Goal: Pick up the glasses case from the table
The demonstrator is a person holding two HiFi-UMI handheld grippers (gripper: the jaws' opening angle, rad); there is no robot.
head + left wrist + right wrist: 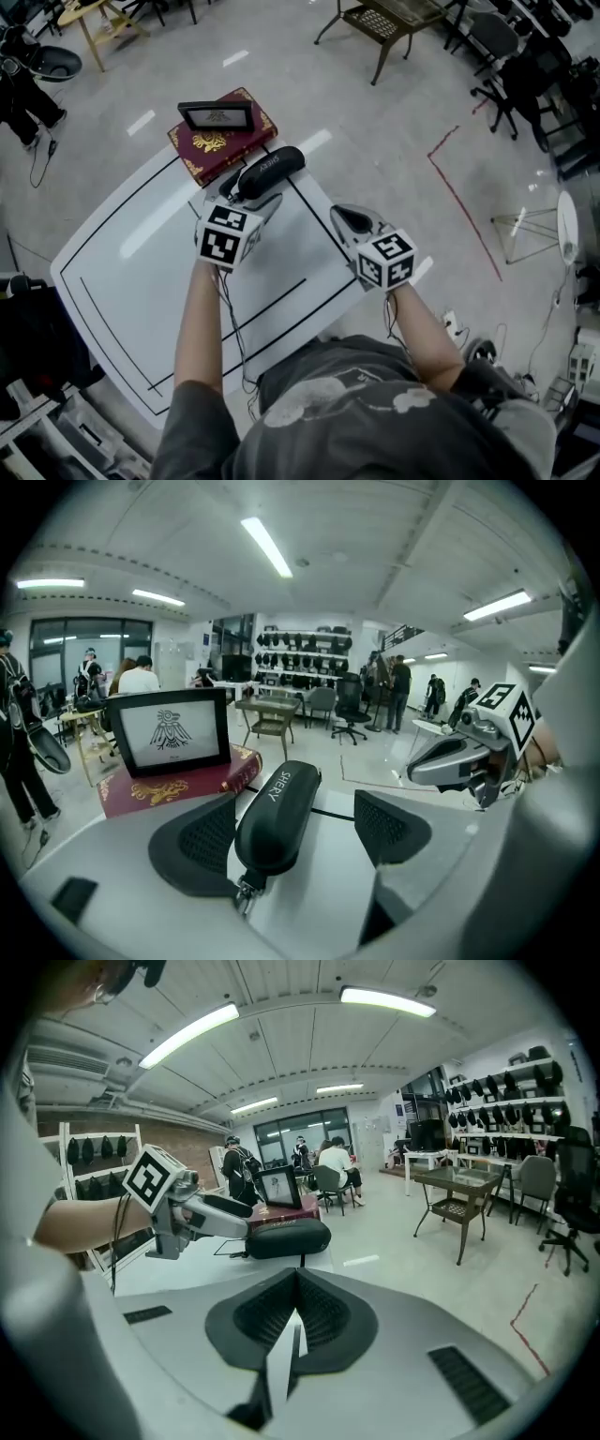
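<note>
At far corner of bench (pixel 122 281), just beside red book (pixel 211 142), glasses case (pixel 270 172) is lying flat, lengthwise away from the person. Left gripper (pixel 298 829) is straddling its near end with jaws standing wide and pads not pressing, probably lining up across the narrow width. Right gripper (pixel 292 1321) is idling off to the side, jaws together, empty.

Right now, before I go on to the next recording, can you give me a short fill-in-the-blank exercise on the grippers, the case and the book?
1. The left gripper has its jaws ____, with the case between them.
2. The right gripper has its jaws ____, with nothing between them.
3. The picture frame stands on the ____ book.

Missing words: open; shut; red.
</note>
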